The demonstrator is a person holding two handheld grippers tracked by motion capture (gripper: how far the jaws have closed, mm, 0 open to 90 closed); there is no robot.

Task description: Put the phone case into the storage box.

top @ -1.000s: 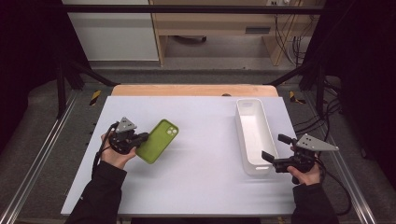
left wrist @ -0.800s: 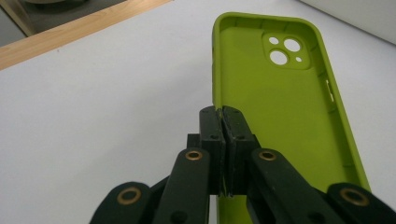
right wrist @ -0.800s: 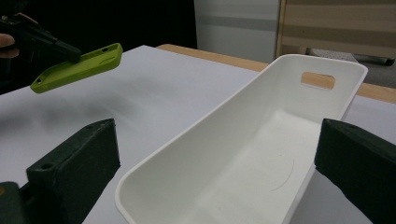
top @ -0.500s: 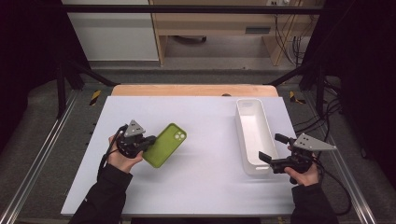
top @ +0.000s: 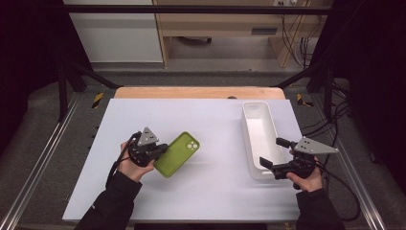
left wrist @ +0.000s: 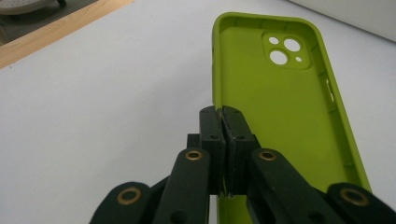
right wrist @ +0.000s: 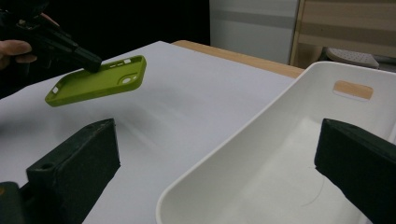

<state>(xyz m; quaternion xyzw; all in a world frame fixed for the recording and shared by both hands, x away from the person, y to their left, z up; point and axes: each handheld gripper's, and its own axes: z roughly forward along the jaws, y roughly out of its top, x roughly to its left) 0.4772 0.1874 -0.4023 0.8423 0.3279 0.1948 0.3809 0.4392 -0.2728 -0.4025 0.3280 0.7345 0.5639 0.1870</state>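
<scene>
A lime-green phone case [top: 176, 154] hangs a little above the white table, hollow side up, camera holes at its far end. My left gripper [top: 160, 149] is shut on the case's side wall; in the left gripper view the two jaws pinch the green rim [left wrist: 217, 100] with the phone case [left wrist: 285, 107] stretching away from them. From the right gripper view the phone case [right wrist: 95, 81] floats clear of its own shadow, held by the left gripper [right wrist: 91, 63]. My right gripper [top: 271, 154] stands open beside the near end of a long white tray [top: 253, 115], nothing between its jaws.
The white tray [right wrist: 224, 154] is hollow and bare inside, with a slot handle at its far end. The table [top: 143, 115] has a wooden strip [top: 191, 92] along its far edge. Metal rails and cables run along both sides.
My left gripper has carried the green case to the right across the table. The right gripper has stayed by the tray's near end.
</scene>
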